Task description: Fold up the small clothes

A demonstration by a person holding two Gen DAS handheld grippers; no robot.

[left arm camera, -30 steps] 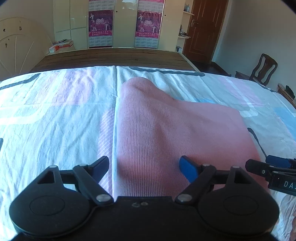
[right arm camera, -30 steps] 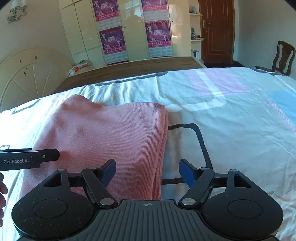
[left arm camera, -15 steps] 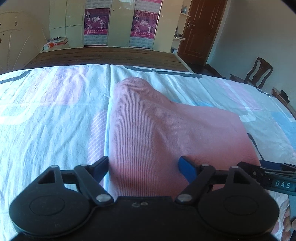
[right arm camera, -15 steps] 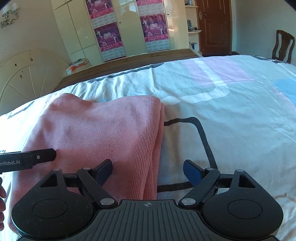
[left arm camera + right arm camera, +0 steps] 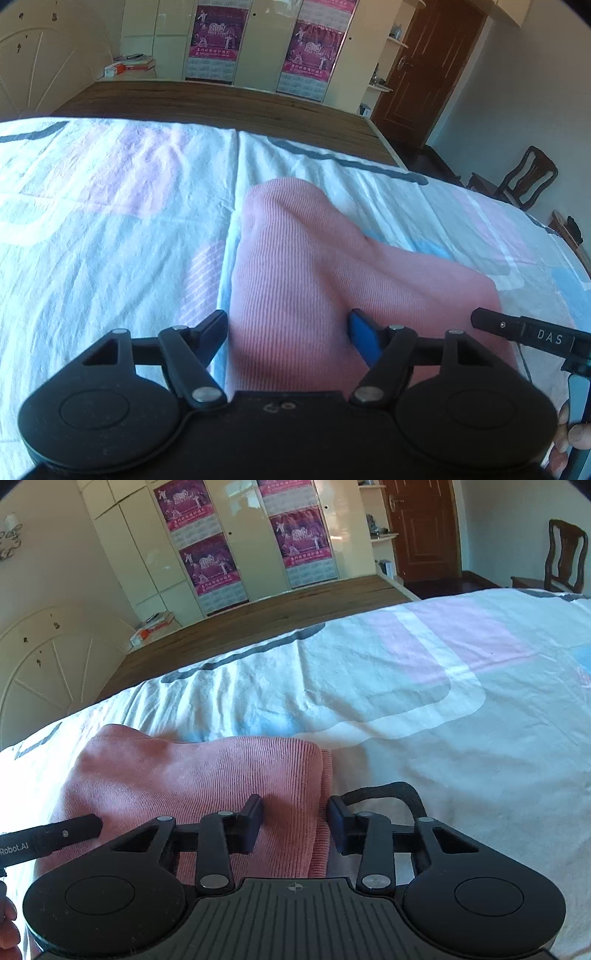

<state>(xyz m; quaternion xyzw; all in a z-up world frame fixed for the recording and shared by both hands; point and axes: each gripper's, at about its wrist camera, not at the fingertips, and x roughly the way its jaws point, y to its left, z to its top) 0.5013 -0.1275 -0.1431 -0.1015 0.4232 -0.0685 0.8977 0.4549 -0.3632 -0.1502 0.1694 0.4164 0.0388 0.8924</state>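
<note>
Bedsheet (image 5: 424,701) under pink garment (image 5: 314,277); both claws spread.

A pink ribbed garment (image 5: 199,779), folded, lies on a white bedsheet (image 5: 424,716) with pastel patches, at lower left of the frame. The right gripper (image 5: 295,821) sits low at centre, its jaws parted and straddling the garment's right folded edge. A black bar of the left gripper (image 5: 51,837) enters at far left over the cloth. Cream wardrobes with magenta posters (image 5: 207,563) fill the upper background.
</note>
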